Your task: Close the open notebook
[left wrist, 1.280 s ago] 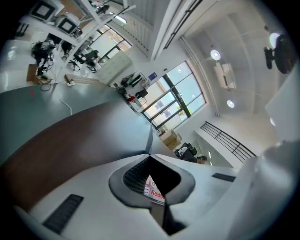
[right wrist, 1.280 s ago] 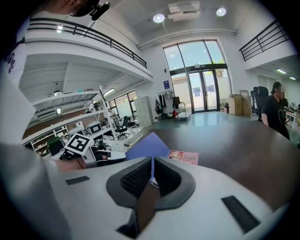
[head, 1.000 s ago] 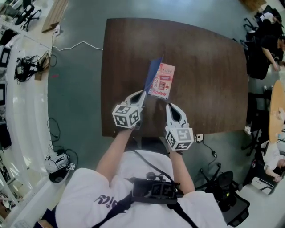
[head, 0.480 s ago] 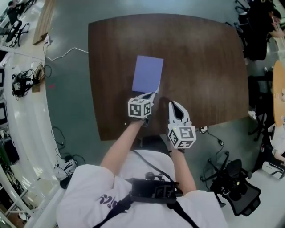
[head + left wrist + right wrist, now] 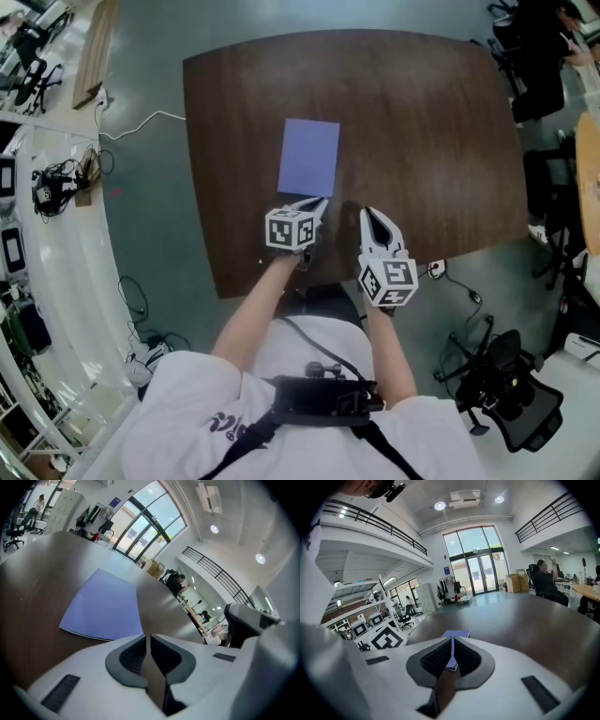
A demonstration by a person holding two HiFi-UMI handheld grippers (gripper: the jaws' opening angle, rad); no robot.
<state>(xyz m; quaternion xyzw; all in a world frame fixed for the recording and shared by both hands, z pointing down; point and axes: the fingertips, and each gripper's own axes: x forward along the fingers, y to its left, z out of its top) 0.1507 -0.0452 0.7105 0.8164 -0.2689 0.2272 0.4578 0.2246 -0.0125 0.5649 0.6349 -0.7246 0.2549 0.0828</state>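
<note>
The notebook [image 5: 309, 157] lies closed and flat on the dark wooden table [image 5: 441, 141], showing only its plain purple cover. My left gripper [image 5: 322, 200] is shut and empty, its tips just at the notebook's near right corner. In the left gripper view the notebook [image 5: 105, 606] lies ahead and to the left of the left gripper [image 5: 148, 637]. My right gripper [image 5: 368, 212] is a short way to the right over bare table, also shut with nothing in it. The right gripper view shows the notebook [image 5: 456, 633] beyond the tips of the right gripper [image 5: 452, 639].
The table's near edge runs just under both grippers. A black office chair [image 5: 497, 384] stands on the floor at lower right. A white cable [image 5: 141, 122] trails on the floor at upper left, beside a white counter [image 5: 56, 234] with devices. A person sits at the far right.
A second ago the purple cover stood on edge with pink pages showing and my left gripper at it. Now the cover lies flat and the left gripper has dropped to the near corner.
</note>
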